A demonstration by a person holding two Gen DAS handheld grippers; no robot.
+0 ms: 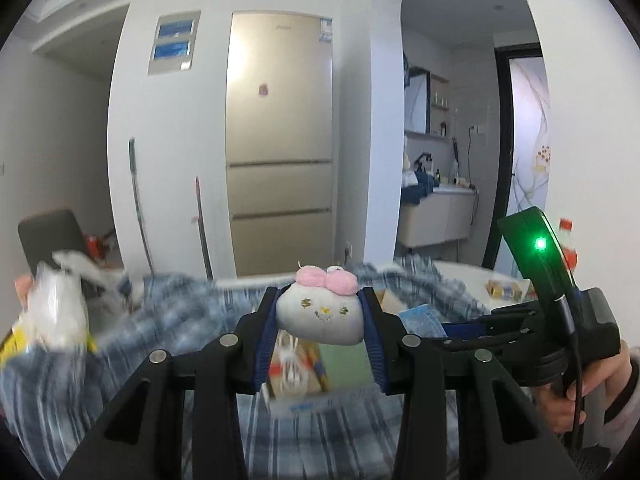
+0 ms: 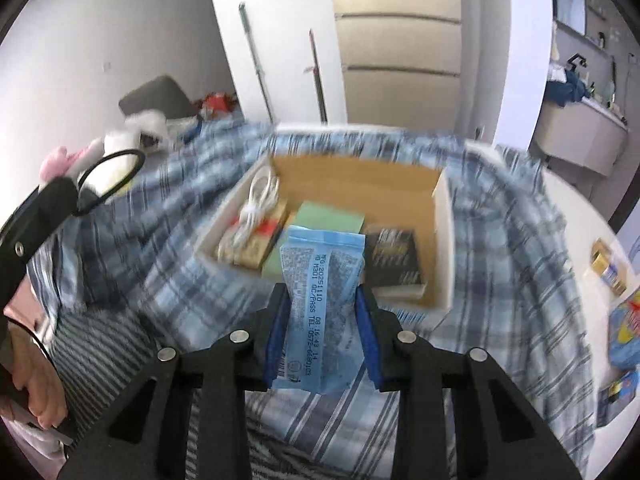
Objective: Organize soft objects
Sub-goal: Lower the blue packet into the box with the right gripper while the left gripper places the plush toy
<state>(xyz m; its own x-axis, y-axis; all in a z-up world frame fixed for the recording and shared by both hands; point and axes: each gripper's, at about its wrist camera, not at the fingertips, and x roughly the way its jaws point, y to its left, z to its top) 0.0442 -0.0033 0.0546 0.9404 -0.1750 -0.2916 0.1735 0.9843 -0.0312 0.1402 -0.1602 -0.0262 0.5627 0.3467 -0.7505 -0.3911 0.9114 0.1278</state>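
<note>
My left gripper point(image 1: 322, 312) is shut on a small white plush head with a pink bow point(image 1: 320, 312), held up above the striped blue cloth point(image 1: 160, 320). My right gripper point(image 2: 322, 300) is shut on a soft blue printed packet point(image 2: 316, 304), which stands upright between the blue pads. Below and beyond it sits an open cardboard box point(image 2: 360, 178) holding a white cable point(image 2: 256, 200), a green pad point(image 2: 328, 216) and a black book point(image 2: 394, 258). In the right wrist view the plush point(image 2: 60, 160) shows at far left, beside the left gripper's body.
A plaid blue cloth point(image 2: 520, 240) is bunched around the box on a white table point(image 2: 576, 208). Small packets point(image 2: 624, 332) lie at the table's right edge. A white bag point(image 1: 56, 308) sits at left. A fridge point(image 1: 280, 160), two mop handles and a red-capped bottle point(image 1: 566, 240) stand behind.
</note>
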